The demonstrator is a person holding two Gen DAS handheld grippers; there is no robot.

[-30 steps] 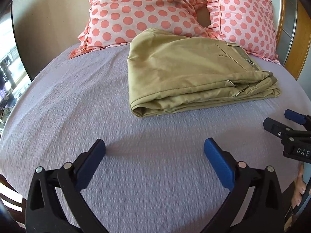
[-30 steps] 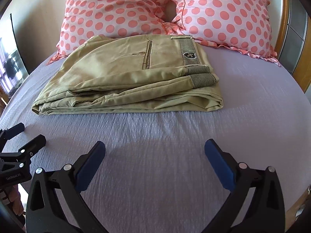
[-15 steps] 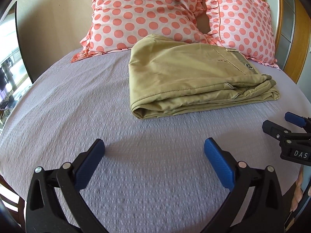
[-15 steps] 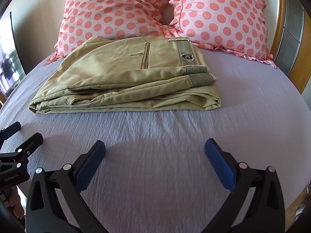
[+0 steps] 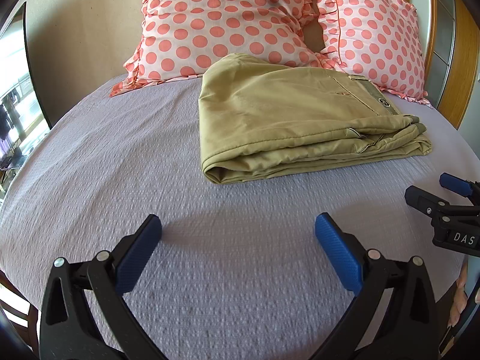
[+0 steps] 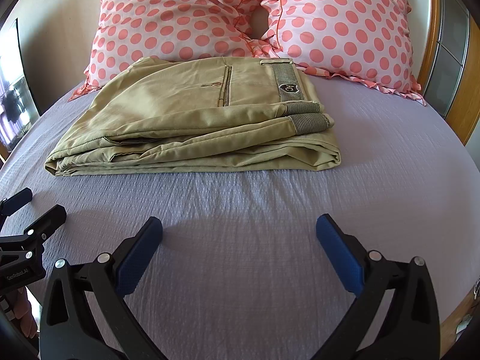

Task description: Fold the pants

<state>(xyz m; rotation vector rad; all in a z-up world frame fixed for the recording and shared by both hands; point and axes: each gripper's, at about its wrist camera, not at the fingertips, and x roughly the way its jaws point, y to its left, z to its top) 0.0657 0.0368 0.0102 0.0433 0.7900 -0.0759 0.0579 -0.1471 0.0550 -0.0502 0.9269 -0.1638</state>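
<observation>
Khaki pants (image 5: 294, 120) lie folded in a neat rectangle on the lilac bedspread (image 5: 120, 156), just in front of the pillows. In the right wrist view the pants (image 6: 198, 123) show a back pocket and a striped waistband at the right end. My left gripper (image 5: 237, 228) is open and empty, hovering over the bedspread short of the pants. My right gripper (image 6: 238, 229) is open and empty too, also short of the pants. Each gripper shows at the edge of the other's view: the right one (image 5: 432, 195), the left one (image 6: 30, 207).
Two pink pillows with coral dots (image 6: 186, 18) (image 6: 345, 24) lean against the wall behind the pants. A wooden headboard frame (image 6: 462, 108) runs along the right. A dark-framed window or screen (image 5: 18, 96) stands at the left.
Both grippers have drawn back and tilted a little, so the pants and pillows sit lower in each view. The pants have not moved. Both grippers stay open.
</observation>
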